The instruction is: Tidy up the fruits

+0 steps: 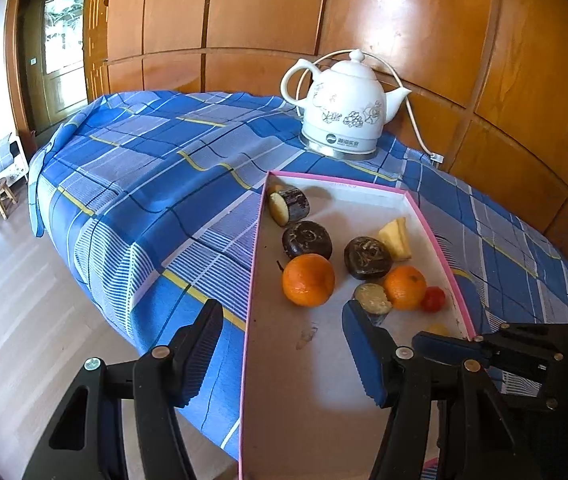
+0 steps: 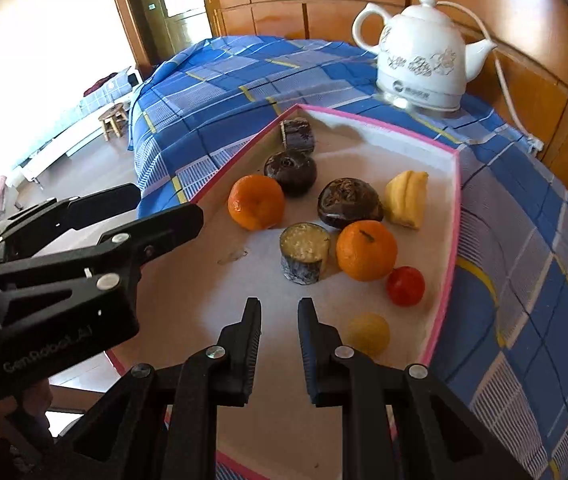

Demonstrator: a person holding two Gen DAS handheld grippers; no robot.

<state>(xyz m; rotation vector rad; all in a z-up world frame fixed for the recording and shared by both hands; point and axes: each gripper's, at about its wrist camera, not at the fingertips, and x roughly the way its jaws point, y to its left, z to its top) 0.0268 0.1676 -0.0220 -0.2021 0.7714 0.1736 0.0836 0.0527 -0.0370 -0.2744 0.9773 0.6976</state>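
Currently fruits lie in pink-rimmed tray (image 2: 450, 216) on blue checked bench: oranges (image 2: 366, 250), red fruit (image 2: 405, 286). Left gripper (image 1: 284, 354) jaws released, empty; right gripper (image 2: 280, 320) jaws clenched, empty.

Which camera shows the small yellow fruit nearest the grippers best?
The right wrist view: the yellow fruit lies whole and unobstructed beside the right gripper. In the left wrist view only a sliver peeks out behind a gripper finger.
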